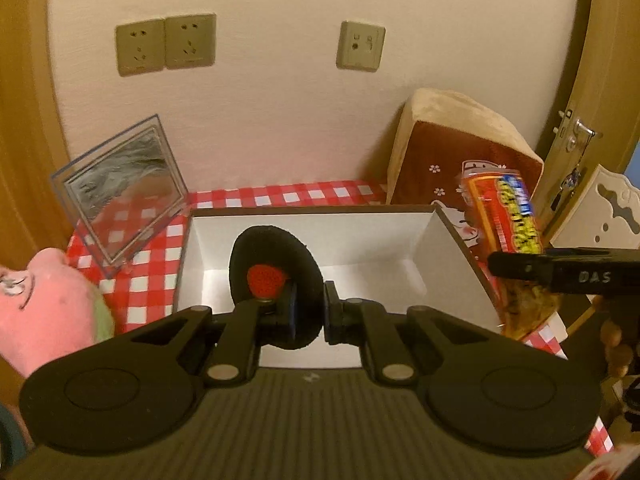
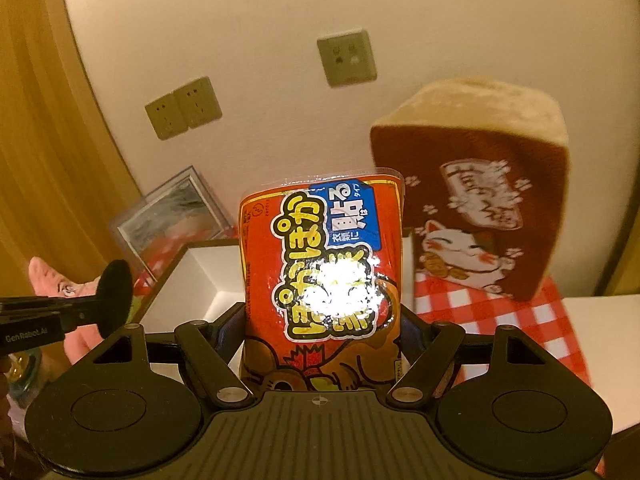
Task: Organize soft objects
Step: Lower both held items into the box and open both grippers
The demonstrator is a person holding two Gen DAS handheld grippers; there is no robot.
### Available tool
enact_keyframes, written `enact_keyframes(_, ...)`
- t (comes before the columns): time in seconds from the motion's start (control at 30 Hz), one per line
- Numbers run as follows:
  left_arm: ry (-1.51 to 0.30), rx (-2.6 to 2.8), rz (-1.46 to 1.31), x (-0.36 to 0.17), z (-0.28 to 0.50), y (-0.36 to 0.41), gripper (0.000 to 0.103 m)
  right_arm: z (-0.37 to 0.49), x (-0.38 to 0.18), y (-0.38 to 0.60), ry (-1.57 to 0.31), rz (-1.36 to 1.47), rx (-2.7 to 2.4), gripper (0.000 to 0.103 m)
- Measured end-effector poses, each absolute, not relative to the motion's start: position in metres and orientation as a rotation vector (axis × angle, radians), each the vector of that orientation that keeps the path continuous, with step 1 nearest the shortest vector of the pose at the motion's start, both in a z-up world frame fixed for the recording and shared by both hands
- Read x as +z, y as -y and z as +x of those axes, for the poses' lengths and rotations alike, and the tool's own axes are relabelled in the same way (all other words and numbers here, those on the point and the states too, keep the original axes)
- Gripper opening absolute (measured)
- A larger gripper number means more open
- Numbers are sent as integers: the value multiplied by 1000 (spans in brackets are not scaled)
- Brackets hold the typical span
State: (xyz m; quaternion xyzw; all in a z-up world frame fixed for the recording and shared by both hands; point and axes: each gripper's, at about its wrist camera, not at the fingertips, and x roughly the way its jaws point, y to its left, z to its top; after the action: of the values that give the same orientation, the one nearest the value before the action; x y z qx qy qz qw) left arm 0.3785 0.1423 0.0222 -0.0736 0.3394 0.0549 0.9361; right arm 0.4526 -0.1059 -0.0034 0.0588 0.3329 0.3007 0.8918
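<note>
My left gripper [image 1: 309,312] is shut on a flat black round pad with a red centre [image 1: 274,276], held upright over the open white box [image 1: 444,240]. Seen from the right wrist, that pad [image 2: 114,294] hangs edge-on at the left in the left gripper [image 2: 100,312]. My right gripper [image 2: 322,336] is shut on a glossy red and orange packet with yellow lettering [image 2: 324,260], held upright above the box [image 2: 188,276]. From the left wrist the packet [image 1: 506,220] shows beside the box's right wall, with a right finger [image 1: 560,268] across it.
A brown and cream cat-print cushion [image 2: 480,208] leans on the wall behind the box. A clear photo frame [image 1: 120,196] stands at the left on the red checked cloth [image 1: 144,280]. A pink plush toy [image 1: 48,304] lies at the far left. Wall sockets [image 1: 166,44] sit above.
</note>
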Motion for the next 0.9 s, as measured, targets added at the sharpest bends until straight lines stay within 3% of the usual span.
enact_keyframes(0.4, -813, 108, -119, -16, 426, -146, 12, 491, -42, 70, -799, 81, 600, 76)
enact_keyframes(0.47, -827, 102, -112, -20, 430, -145, 15, 494, -45, 68, -804, 82, 588, 77)
enact_keyframes(0.57, -848, 117, -101, -24, 437, -146, 36, 497, -48, 66, -811, 84, 568, 90)
enact_keyframes(0.63, -851, 122, -90, -25, 440, -147, 44, 499, -49, 66, -810, 90, 563, 92)
enact_keyframes(0.9, -856, 119, -105, -23, 438, -150, 44, 500, -43, 73, -789, 111, 565, 93)
